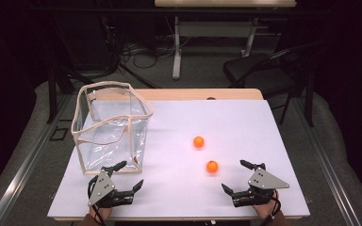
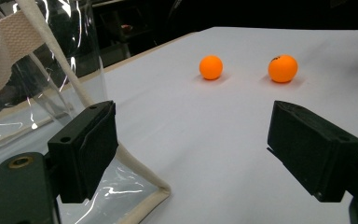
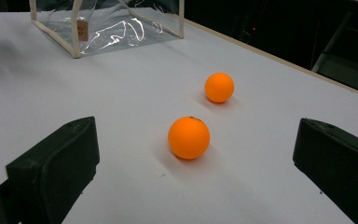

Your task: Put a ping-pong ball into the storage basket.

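Balls [image 1: 212, 166] [image 1: 198, 141] lay on open table [image 1: 245, 122], well clear of its edges; the near one sat just ahead of the wide-open right gripper [image 1: 240, 176]. Left gripper [image 1: 128, 175], also spread, stood beside the bag [image 1: 111, 127], whose far wall was perhaps folded.

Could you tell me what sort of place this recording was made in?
Probably a lab or workshop room: a white-covered table stands on grey carpet, with cables on the floor behind, a black chair and another desk.
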